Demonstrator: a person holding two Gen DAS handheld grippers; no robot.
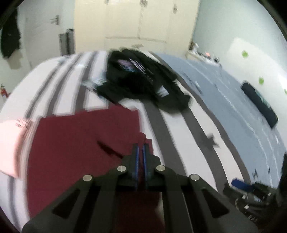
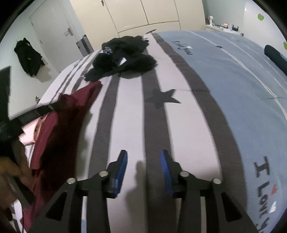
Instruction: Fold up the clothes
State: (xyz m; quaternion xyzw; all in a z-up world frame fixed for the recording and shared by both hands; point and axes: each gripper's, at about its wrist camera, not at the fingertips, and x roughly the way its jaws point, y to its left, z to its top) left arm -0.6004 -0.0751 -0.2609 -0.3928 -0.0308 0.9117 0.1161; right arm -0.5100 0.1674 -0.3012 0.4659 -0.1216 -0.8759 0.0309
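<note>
A maroon garment (image 1: 80, 143) lies partly on the striped bed cover (image 1: 179, 143), and one corner rises to my left gripper (image 1: 140, 148). That gripper's blue pads are pressed together on the cloth. In the right wrist view the same maroon garment (image 2: 59, 125) hangs lifted at the left edge. My right gripper (image 2: 143, 157) is open just above the bed cover (image 2: 129, 116), with nothing between its fingers. A pile of black clothes (image 1: 141, 80) (image 2: 122, 55) sits crumpled further up the bed.
A pink garment (image 1: 10, 143) lies under the maroon one at the left. A dark folded item (image 1: 260, 104) rests on the blue part of the cover near the wall. A wardrobe (image 2: 143, 14), a door (image 2: 53, 26) and a black garment hanging on the wall (image 2: 28, 57) stand beyond the bed.
</note>
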